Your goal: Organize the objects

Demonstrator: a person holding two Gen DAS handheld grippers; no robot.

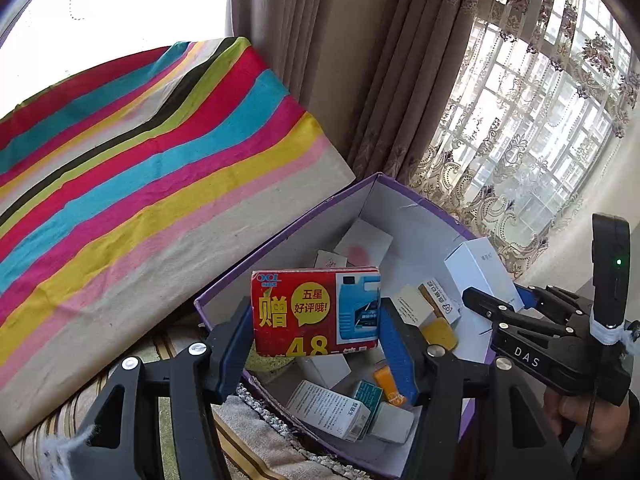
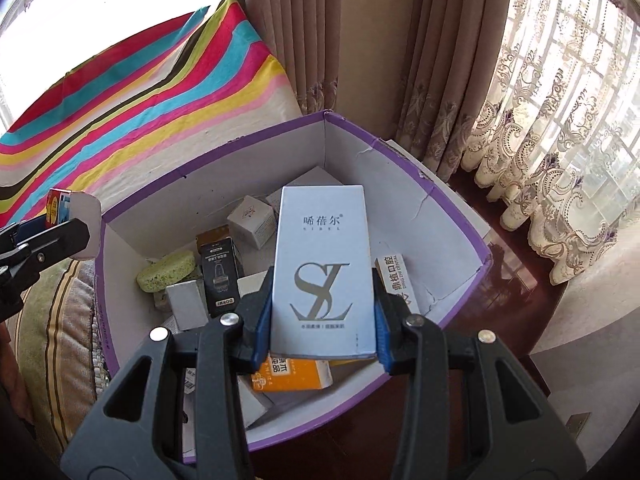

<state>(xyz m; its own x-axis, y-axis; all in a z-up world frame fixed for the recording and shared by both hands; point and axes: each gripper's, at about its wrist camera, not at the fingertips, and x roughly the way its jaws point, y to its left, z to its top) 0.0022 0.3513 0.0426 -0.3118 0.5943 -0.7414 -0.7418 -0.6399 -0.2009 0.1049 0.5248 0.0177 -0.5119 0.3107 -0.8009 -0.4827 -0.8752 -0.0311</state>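
Left wrist: red box (image 1: 316, 312) in tongs hides purple bin (image 1: 280, 240) contents.

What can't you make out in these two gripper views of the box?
- Purple box floor, right wrist view: hidden beneath the white SL carton in the right gripper.
- Red packet lower text, left wrist view: cut off between the left gripper fingers.
- Small cartons' print: too small.

A box (image 2: 460, 216) sits right of a cushion (image 2: 152, 92), with curtains (image 2: 360, 40) behind; small cartons (image 2: 252, 220) and a sponge (image 2: 166, 270) lie inside, left and far
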